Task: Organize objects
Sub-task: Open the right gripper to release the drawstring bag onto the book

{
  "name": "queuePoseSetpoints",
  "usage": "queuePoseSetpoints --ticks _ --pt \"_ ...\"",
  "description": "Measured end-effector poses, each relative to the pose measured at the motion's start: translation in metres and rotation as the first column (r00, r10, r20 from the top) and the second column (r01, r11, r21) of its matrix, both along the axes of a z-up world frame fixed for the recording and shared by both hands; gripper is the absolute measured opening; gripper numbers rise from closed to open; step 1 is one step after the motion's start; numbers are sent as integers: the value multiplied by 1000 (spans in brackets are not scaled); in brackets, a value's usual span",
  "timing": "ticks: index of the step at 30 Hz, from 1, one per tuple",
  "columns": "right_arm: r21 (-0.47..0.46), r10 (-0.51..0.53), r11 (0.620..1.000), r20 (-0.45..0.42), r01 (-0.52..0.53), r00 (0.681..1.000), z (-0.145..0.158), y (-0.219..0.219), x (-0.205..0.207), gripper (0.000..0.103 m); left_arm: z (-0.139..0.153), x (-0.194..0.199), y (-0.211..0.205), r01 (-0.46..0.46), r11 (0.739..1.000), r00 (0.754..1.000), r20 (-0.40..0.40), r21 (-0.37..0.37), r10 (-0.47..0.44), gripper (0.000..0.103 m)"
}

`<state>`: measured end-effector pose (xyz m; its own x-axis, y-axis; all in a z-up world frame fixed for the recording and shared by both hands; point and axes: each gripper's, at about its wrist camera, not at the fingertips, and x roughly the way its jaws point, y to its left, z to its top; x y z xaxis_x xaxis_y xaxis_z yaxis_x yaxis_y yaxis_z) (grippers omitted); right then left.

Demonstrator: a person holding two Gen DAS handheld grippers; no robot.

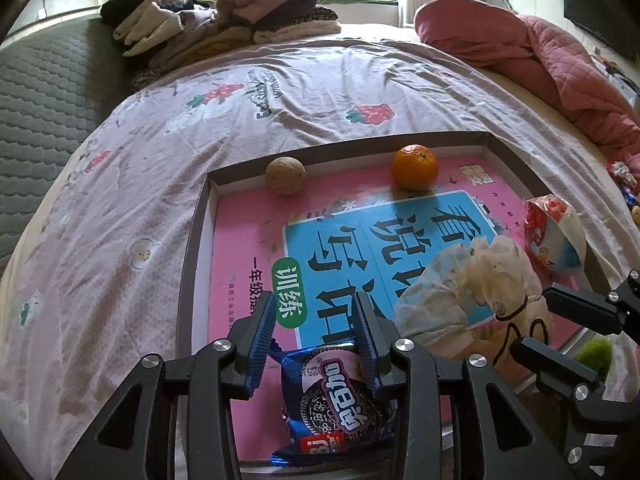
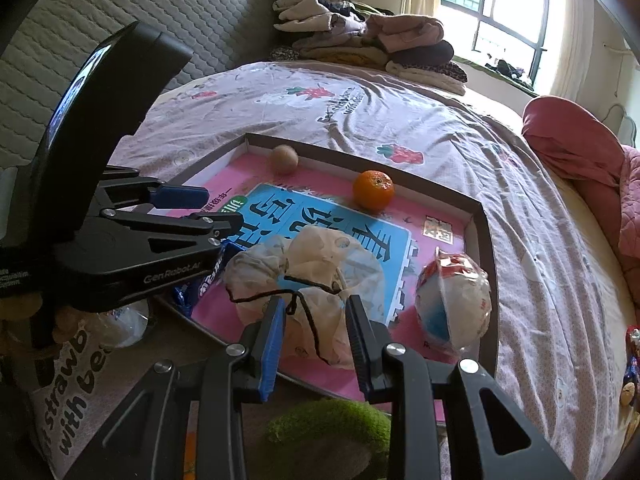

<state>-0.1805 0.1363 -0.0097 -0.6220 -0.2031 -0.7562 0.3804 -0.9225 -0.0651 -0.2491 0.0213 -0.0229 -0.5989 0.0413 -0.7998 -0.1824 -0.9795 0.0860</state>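
Right now my left gripper (image 1: pixel 316 340) stands half-wide around the cookie packet (image 1: pixel 336 396) at the tray's (image 1: pixel 200 216) near edge, pads seemingly clear: I judge it placed, so I'd lift away. My right gripper (image 2: pixel 314 336) narrowly straddles the drawstring pouch (image 2: pixel 312 276) mid-tray.

Daylight enters from the window (image 2: pixel 504 28) at the far end of the room, blown out to white glare in both views. The bed (image 1: pixel 304 92) is evenly and softly lit. The orange (image 1: pixel 414 167) casts a short shadow toward the near side. Fisheye distortion bends the edges, with dark vignetted corners. The walnut (image 2: pixel 284 159) looks slightly blurred in the right view.
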Motion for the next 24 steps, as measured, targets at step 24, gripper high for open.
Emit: queuePoseSetpoints --ticks 24 --pt "13 -26 1000 -21 26 999 4 4 0 48 3 1 -3 -18 1000 1000 3 7 18 57"
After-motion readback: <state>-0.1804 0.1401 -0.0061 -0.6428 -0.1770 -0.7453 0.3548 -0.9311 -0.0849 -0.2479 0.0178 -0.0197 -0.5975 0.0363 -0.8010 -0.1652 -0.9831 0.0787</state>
